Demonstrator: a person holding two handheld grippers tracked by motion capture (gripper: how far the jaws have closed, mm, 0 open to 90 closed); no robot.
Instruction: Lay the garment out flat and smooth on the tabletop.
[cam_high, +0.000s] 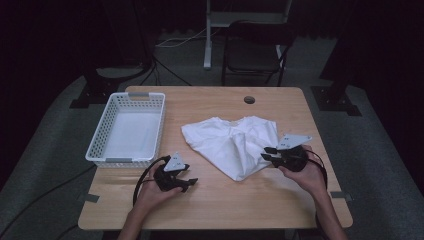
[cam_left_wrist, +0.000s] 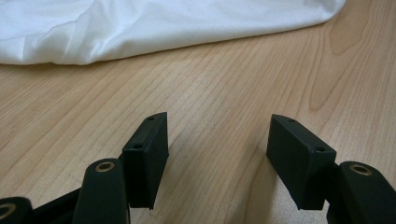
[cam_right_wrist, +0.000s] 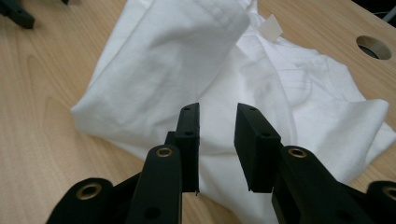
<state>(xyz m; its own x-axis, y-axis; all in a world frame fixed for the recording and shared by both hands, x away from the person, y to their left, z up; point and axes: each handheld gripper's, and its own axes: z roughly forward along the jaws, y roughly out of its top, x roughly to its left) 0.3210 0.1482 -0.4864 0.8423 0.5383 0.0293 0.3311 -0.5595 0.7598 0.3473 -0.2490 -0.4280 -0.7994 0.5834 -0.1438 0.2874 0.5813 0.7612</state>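
1. High view: a white T-shirt (cam_high: 234, 142) lay crumpled in the middle of the wooden table (cam_high: 215, 200), just right of a white basket (cam_high: 126, 128) that stood with nothing in it. Judging from this, the folding had barely begun: the shirt was bunched, not flat, and nothing had gone into the basket. Its long axis ran slantwise, from the far end on the basket's side down to the near corner away from the basket; the neckline sat at the far edge, toward the table's hole (cam_high: 249, 100). The left gripper (cam_high: 187, 182) rested on bare wood near the basket's near corner, short of the shirt. The right gripper (cam_high: 267, 153) was at the shirt's edge farthest from the basket, pointing toward the basket.

2. Left gripper view: the jaws stood wide apart over bare wood with nothing between them; the shirt's hem (cam_left_wrist: 154, 44) lay well ahead.

3. Right gripper view: the jaws stood partly apart, a narrow gap, above the cloth; no fold was pinched between the pads. A small label (cam_right_wrist: 270, 28) showed at the neckline, beyond the jaws.
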